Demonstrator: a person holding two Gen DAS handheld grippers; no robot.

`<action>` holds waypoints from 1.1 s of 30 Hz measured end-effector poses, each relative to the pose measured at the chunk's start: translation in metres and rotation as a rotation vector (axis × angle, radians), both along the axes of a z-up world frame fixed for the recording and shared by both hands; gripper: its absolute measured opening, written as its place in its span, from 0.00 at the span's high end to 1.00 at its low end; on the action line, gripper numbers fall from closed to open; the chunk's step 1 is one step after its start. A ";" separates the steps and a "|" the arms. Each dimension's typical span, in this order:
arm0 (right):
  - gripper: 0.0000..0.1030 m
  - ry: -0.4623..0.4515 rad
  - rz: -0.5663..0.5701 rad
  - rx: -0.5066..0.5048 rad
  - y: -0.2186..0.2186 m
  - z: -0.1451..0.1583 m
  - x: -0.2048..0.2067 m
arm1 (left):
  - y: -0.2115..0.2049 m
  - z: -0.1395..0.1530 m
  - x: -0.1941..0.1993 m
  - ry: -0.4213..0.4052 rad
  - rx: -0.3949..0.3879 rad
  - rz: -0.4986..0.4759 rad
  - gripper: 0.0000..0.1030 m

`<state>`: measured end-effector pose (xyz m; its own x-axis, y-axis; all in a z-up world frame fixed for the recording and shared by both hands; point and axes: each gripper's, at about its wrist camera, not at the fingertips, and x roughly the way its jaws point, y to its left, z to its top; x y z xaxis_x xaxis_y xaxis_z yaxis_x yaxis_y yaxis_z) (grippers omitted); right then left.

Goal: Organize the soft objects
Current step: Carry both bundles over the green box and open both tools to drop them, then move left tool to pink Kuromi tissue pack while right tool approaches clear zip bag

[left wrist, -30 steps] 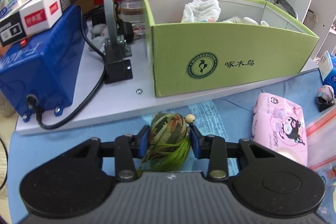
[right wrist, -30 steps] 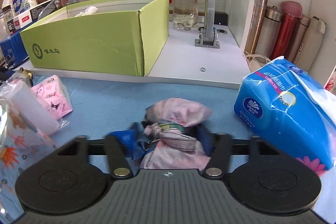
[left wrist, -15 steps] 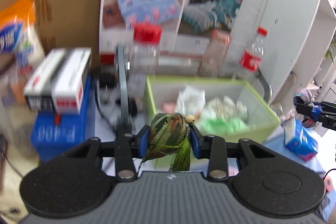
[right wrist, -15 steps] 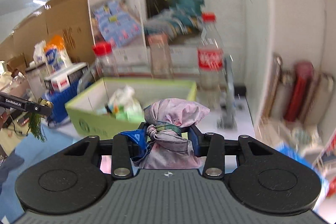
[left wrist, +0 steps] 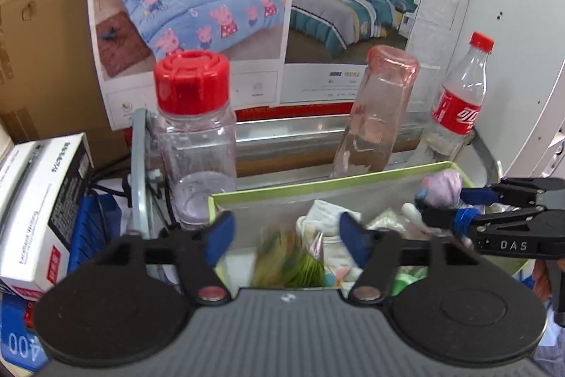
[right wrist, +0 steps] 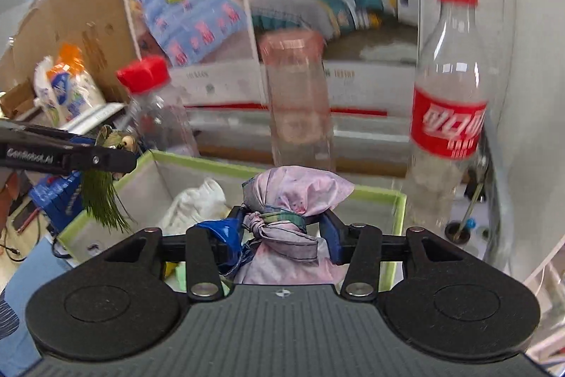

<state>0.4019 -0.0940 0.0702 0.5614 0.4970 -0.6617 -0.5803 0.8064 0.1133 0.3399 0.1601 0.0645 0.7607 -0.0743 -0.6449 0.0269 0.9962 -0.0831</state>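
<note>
Just opened the jaws of the left gripper (left wrist: 286, 228): half a second ago pinching the green tasselled sachet (left wrist: 289, 262), now spread wide with nothing pressed between the pads. Seen from the left wrist as a green blur below and between the open jaws, inside the green cardboard box (left wrist: 317, 189), beside the white cloth (left wrist: 325, 211) already lying there. Judged as a drop in progress, not yet settled. Seen from the right wrist with the sachet (right wrist: 113, 140) close to the left gripper (right wrist: 118, 159), its tassel hanging over the left end of the box (right wrist: 212, 161); cannot tell from that view whether contact remains.

On the right, no release yet. Pinching the pink tied cloth pouch (right wrist: 289, 218) at its knotted neck in the jaws of the right gripper (right wrist: 280, 228), as half a second ago, but now carried forward over the right part of the box instead of short of it. Confirmed in the left view: right gripper (left wrist: 441, 205) reaching in from the right with the pouch (left wrist: 441, 189) above the far right corner.

Meaning for the task: one soft item probably delivered, the second positioned for its drop. Next, likely, spreading the right jaws above the box and clear of the cola bottle (right wrist: 448, 115) standing just behind it.
</note>
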 end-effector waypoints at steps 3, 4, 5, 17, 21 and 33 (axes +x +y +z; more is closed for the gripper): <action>0.63 -0.065 -0.034 0.009 -0.001 0.004 -0.004 | 0.000 0.004 -0.008 -0.016 0.021 -0.001 0.33; 0.62 -0.082 -0.050 0.032 -0.003 0.008 -0.004 | 0.001 0.006 -0.010 -0.021 0.017 0.002 0.33; 0.60 -0.089 -0.057 0.055 -0.005 0.013 -0.005 | 0.003 0.010 -0.014 -0.025 0.010 0.008 0.33; 0.52 -0.036 -0.013 0.079 -0.029 0.027 -0.083 | -0.010 0.015 -0.102 -0.043 0.015 0.006 0.28; 0.50 -0.020 0.006 0.069 -0.037 0.028 -0.119 | -0.014 0.012 -0.128 -0.034 -0.009 0.004 0.27; 0.47 -0.076 -0.077 0.094 -0.075 0.028 -0.198 | -0.014 -0.016 -0.172 0.031 -0.024 0.024 0.25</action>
